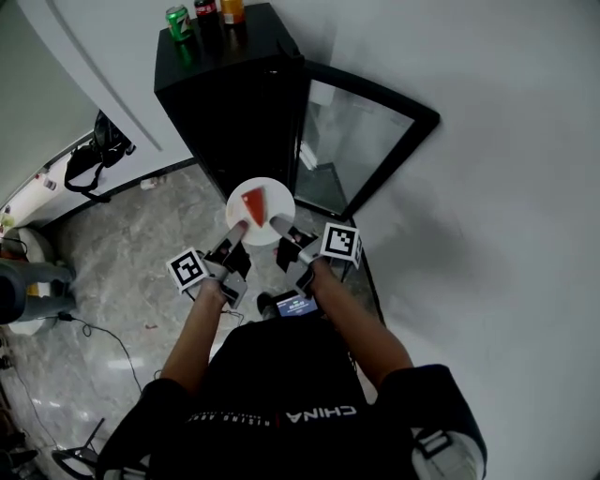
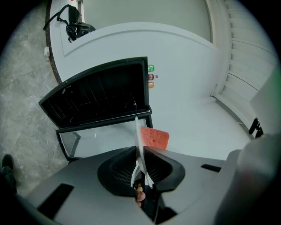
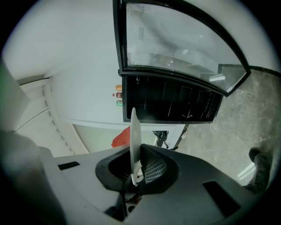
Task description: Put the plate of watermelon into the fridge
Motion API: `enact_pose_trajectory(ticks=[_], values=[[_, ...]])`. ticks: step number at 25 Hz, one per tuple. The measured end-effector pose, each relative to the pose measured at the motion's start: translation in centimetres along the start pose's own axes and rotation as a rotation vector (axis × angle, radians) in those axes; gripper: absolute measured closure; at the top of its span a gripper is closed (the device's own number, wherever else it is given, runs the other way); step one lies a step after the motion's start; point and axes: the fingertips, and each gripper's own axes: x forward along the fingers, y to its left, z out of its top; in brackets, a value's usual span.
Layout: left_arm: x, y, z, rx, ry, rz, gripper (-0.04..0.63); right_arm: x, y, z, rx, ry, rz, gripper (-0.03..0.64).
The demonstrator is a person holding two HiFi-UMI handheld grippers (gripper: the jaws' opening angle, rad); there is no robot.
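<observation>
Before the open fridge (image 1: 225,103), the left gripper (image 1: 234,234) and right gripper (image 1: 284,230) are each clamping the plate (image 1: 277,197) carrying watermelon (image 1: 253,206).

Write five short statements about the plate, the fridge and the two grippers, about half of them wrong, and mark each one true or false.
1. The left gripper and the right gripper both clamp the plate by its rim. True.
2. The fridge door is closed. False: it stands swung open.
3. The plate carries one red watermelon slice. True.
4. Nothing stands on top of the fridge. False: a green can and two bottles stand there.
5. The plate already sits on a shelf inside the fridge. False: it is held outside, in front of the open fridge.
</observation>
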Motion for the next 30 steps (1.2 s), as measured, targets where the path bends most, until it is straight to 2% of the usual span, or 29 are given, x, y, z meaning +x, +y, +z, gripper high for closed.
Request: enact_pose_trajectory(ticks=[5,14,19,24,30], values=[[0.9,1.0,4.0,-0.011,0.015,-0.003,0.541,3.8,0.1,1.3,0.003,-0.021,-0.008,0.586],[1.6,2.3,4.9,-0.040,0.014,0.003,0.541,4.9,-0.9,2.1,0.006,-0.020,-0.045,0.584],[1.3,1.5,5.1,-0.049,-0.007,0.010,0.541,5.1,-0.1,1.8,0.015,0.007,-0.053,0.584],[6.7,4.3,8.5,-0.044,-0.062,0.044,0.541,8.7,-2.1,8.0,0.023,0.066,-0.054,0.584],[10.7,4.5,11.8,-0.022,-0.110,0.066,0.541,11.7,-1.6,12.5,0.036,0.114,-0.044,0.586]])
